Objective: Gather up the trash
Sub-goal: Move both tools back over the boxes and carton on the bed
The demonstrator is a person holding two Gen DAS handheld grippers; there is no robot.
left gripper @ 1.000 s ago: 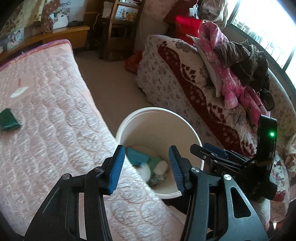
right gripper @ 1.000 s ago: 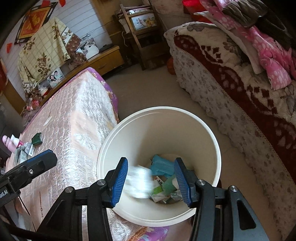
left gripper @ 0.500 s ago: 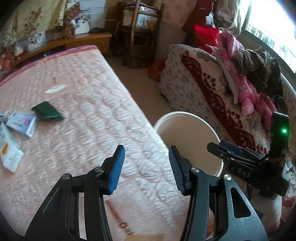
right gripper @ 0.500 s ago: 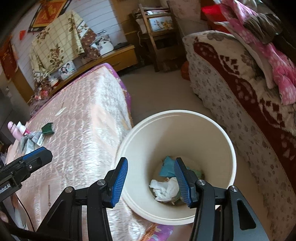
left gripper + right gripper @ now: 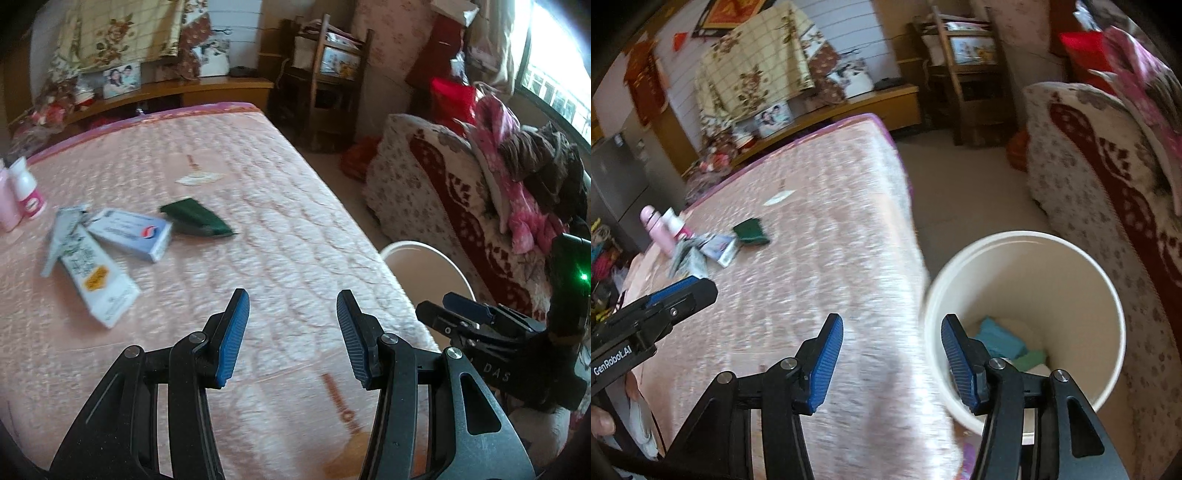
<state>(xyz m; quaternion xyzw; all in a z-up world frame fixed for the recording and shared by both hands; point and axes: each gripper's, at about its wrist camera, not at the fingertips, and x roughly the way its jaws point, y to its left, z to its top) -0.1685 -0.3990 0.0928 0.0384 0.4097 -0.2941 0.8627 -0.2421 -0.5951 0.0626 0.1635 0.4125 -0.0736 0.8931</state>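
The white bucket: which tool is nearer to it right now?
Right. The right tool hangs at the white bucket's rim, empty; the left tool is over the bed, farther off.

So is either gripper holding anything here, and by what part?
Nothing is held. The left gripper and right gripper both stand open and empty above the bed.

The bed (image 5: 280,236) wears quilted pink cloth with a satin sheen. Beside it, the bucket (image 5: 1071,280) looks like smooth matt cream plastic. On the bed, the boxes (image 5: 129,234) are printed cardboard.
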